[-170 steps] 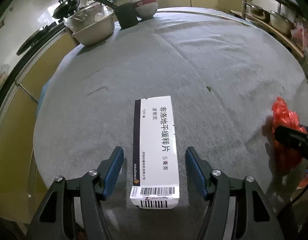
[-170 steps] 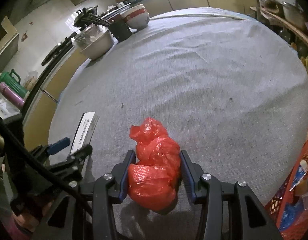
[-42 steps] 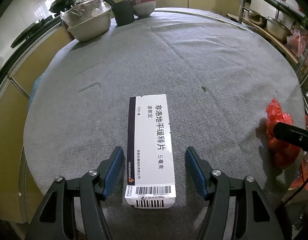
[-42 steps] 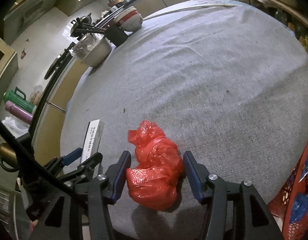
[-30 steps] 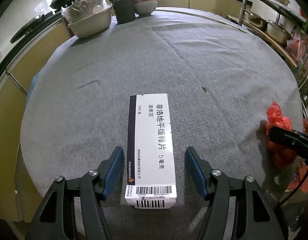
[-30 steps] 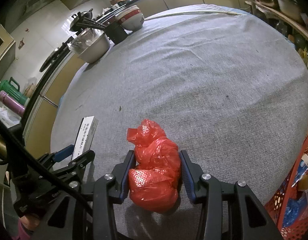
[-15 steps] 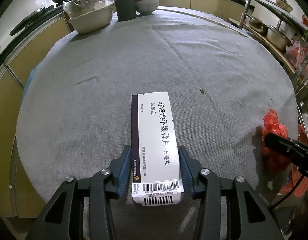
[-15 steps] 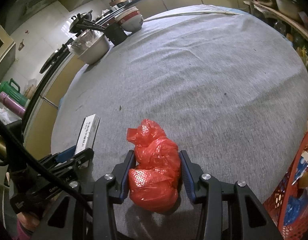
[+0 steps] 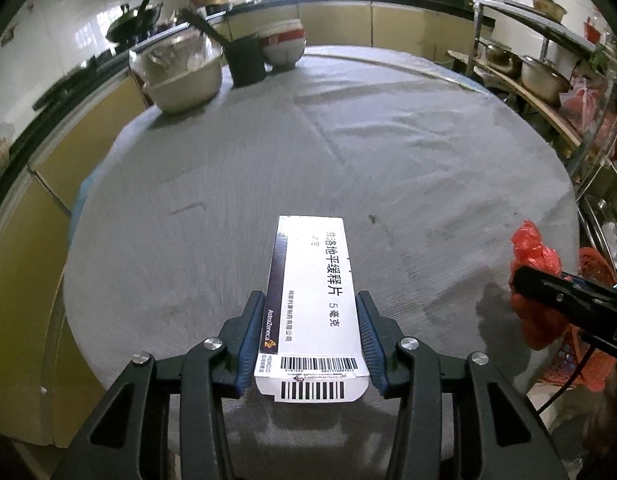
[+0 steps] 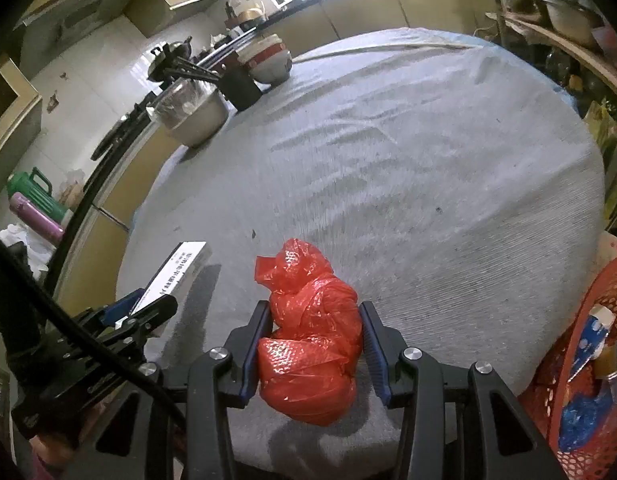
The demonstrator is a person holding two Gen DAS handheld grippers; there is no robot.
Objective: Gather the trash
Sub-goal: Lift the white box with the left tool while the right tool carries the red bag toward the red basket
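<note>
My left gripper [image 9: 310, 340] is shut on a white medicine box [image 9: 314, 292] with black Chinese print and barcodes, and holds it lifted above the grey round table [image 9: 308, 140]. My right gripper [image 10: 314, 354] is shut on a crumpled red plastic bag [image 10: 310, 344], lifted a little over the table's near edge. The red bag also shows at the right of the left wrist view [image 9: 534, 264]. The box also shows at the left of the right wrist view [image 10: 176, 276].
A steel pot [image 9: 180, 76], a black chopstick holder [image 9: 246, 62] and stacked bowls [image 9: 284, 46] stand at the table's far left. A red basket [image 10: 588, 360] holding trash sits beside the table at lower right. Shelves with pots [image 9: 544, 76] stand on the right.
Both grippers closed on their items, the right first. Both have since lifted them off the table; the views have tilted upward.
</note>
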